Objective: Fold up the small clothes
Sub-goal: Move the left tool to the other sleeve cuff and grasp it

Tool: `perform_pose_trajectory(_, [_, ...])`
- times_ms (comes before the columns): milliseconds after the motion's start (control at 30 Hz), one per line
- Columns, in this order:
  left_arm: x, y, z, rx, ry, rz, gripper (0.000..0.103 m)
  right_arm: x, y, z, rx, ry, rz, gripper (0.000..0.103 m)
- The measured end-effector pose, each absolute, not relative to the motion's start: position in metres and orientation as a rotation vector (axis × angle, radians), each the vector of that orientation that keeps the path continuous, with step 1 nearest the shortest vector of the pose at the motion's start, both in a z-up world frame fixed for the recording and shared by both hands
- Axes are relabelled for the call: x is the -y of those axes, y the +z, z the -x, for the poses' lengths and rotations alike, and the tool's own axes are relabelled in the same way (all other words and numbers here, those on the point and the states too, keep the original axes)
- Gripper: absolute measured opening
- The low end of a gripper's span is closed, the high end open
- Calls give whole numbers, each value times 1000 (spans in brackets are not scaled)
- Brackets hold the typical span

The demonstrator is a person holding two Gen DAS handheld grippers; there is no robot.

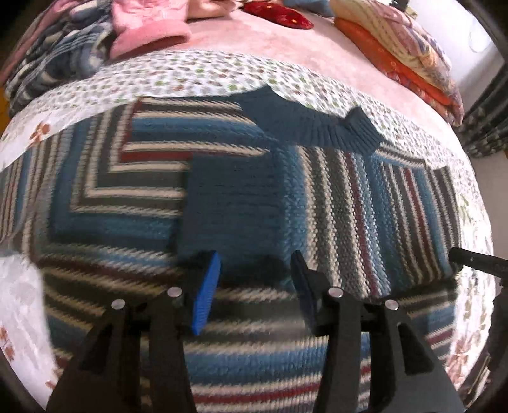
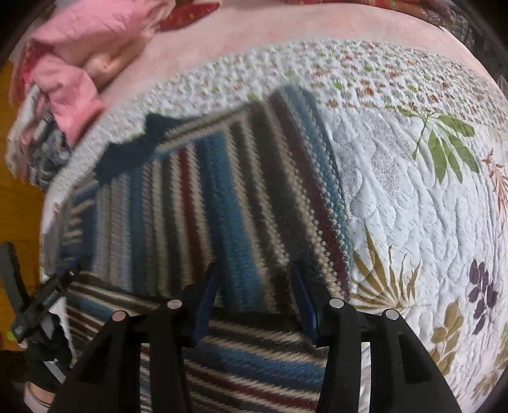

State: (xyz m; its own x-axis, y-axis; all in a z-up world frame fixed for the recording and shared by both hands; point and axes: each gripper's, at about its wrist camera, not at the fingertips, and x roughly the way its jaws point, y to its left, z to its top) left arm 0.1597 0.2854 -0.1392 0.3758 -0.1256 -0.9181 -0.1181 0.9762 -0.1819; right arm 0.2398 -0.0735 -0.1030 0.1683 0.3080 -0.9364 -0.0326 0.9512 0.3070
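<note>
A small striped knit sweater (image 1: 365, 203) in blue, grey, white and dark red lies spread on a floral quilt (image 1: 190, 73), with both sleeves folded in across its body. Its plain blue collar (image 1: 317, 124) points to the far side. My left gripper (image 1: 255, 267) hovers open just above the sweater's middle, nothing between its blue pads (image 1: 208, 286). In the right wrist view the same sweater (image 2: 222, 197) fills the centre, and my right gripper (image 2: 254, 279) stands open over its right part, close to the knit. The other tool (image 2: 41, 301) shows at the left edge.
The quilt (image 2: 412, 206) covers a pink bed (image 1: 270, 41). A pile of pink and striped clothes (image 1: 95, 41) lies at the far left, a red item (image 1: 279, 14) at the back, and folded orange and yellow bedding (image 1: 406, 50) at the far right. Orange floor (image 2: 16, 159) shows left.
</note>
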Motion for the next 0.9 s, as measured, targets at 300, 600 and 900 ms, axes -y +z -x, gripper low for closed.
perform_pose_trajectory(300, [-447, -67, -111, -1142, 219, 234, 72, 46, -35, -212, -1299, 351, -370, 56])
perform_pose_trajectory(600, [-644, -119, -66, -1176, 603, 476, 72, -2, -50, -191, -1326, 360, -261, 56])
perform_pose_trajectory(900, [-709, -152, -67, -1122, 658, 674, 73, -7, -74, -191, -1351, 313, -162, 57])
